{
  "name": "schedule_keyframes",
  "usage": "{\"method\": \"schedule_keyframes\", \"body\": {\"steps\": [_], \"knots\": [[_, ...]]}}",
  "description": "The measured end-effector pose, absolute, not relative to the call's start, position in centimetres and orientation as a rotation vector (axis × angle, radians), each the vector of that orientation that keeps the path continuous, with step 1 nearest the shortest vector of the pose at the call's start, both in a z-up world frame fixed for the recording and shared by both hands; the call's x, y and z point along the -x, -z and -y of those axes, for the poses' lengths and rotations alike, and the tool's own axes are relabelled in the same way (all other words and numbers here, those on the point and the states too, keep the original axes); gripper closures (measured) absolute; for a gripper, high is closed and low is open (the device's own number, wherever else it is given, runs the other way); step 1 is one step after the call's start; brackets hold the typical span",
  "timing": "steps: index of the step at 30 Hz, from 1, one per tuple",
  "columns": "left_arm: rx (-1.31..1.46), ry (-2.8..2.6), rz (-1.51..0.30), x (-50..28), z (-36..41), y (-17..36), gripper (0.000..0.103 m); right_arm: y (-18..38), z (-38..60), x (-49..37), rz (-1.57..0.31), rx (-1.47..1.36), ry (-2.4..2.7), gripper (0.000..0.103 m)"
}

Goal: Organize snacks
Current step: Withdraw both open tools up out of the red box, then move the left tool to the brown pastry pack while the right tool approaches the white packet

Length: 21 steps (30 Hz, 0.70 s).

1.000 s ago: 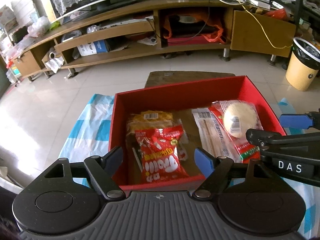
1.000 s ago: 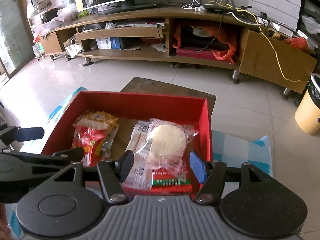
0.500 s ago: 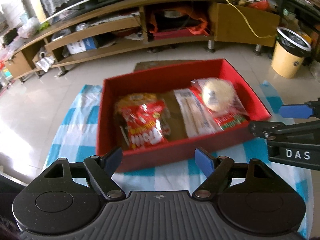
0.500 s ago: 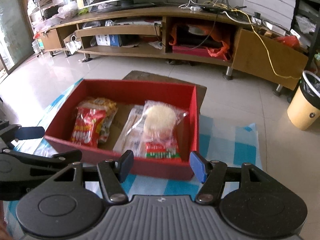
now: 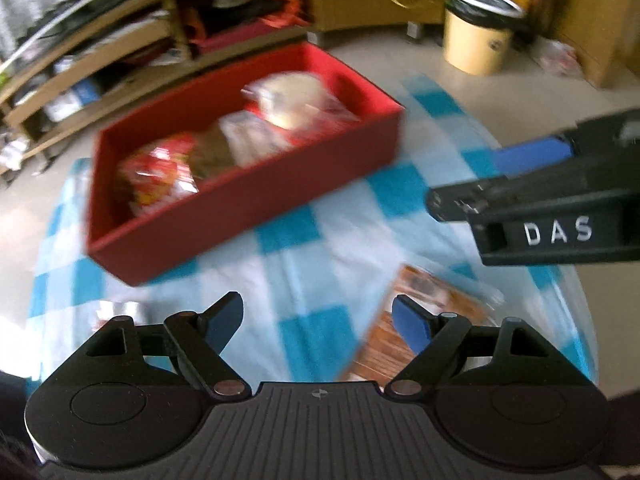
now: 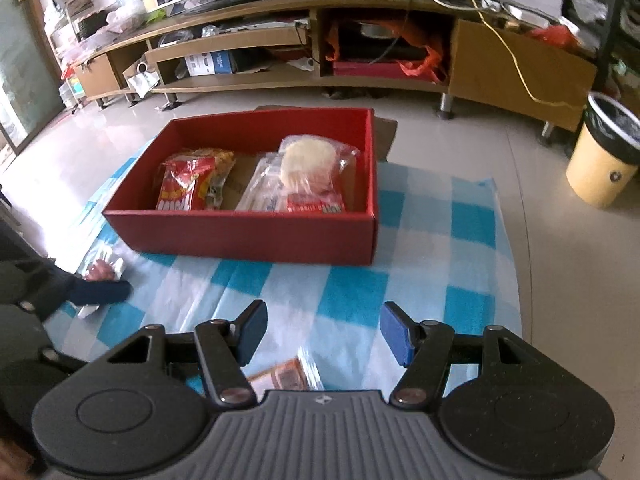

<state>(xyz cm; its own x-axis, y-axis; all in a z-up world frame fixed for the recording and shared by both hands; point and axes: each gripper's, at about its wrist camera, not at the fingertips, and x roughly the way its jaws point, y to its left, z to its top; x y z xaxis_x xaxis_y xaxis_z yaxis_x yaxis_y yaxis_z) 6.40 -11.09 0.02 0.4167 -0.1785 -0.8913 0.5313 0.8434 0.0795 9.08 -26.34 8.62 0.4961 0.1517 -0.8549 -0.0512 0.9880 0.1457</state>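
1. Left gripper (image 5: 316, 305): jaws spread, just opened a bit wider, nothing between them. Pointing steeply down at the cloth (image 5: 304, 276), short of the box (image 5: 240, 208). Left view heavily blurred, so fine detail there is not readable.
2. Right gripper (image 6: 323, 312): jaws parted at a middling gap, nothing pinched. Also angled down over the cloth, just beside the left gripper.
3. Box: open top, sitting on the cloth, far side of both tools. Open and close by, so drops from above are easy.
4. Already in the box: red pack (image 6: 182, 186) at the left end, lying on a yellow one; clear pack (image 6: 264, 188) in the middle; cake pack (image 6: 308, 160) at the right end, resting on a red-labelled pack. Laid flat and side by side, likely to leave floor space for more.
5. Loose on the cloth: brown pack (image 6: 280, 376) right below the right gripper, mostly hidden by the tool body. Same pack in the left view beside the left gripper's right finger (image 5: 412, 324).
6. Also loose: small pack (image 6: 102, 270), reddish contents in clear wrap, at the cloth's left edge, near the left gripper's fingertip. Touching or not: cannot tell.
7. Judgement: both tools empty and aimed at the loose items, so looks like the approach for the next pick. Probably brown pack for the right, small pack for the left.
8. Risk: brown pack lies flat; needs an edge pinch or jaws will skid on the film.
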Motion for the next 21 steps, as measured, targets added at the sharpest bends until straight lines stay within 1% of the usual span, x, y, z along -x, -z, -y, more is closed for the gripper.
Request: {"method": "schedule_keyframes", "body": {"steps": [4, 11, 16, 21], "knots": [[-0.429, 0.499, -1.085, -5.5, 12.3, 1.2, 0.017, -8.3, 27.2, -7.4, -1.063, -0.136, -0.113, 0.042], [-0.435, 0.534, -1.094, -4.9, 12.6, 1.4, 0.016, -7.2, 28.4, -4.1, -1.113, -0.161, -0.102, 0.042], [-0.469, 0.549, -1.109, -5.6, 13.7, 3.0, 0.015, -6.9, 28.8, -2.2, -1.127, -0.186, -0.095, 0.041], [-0.376, 0.587, -1.187, -7.4, 13.4, 3.9, 0.011, -7.0, 29.3, -0.8, -1.132, -0.213, -0.092, 0.04]]}}
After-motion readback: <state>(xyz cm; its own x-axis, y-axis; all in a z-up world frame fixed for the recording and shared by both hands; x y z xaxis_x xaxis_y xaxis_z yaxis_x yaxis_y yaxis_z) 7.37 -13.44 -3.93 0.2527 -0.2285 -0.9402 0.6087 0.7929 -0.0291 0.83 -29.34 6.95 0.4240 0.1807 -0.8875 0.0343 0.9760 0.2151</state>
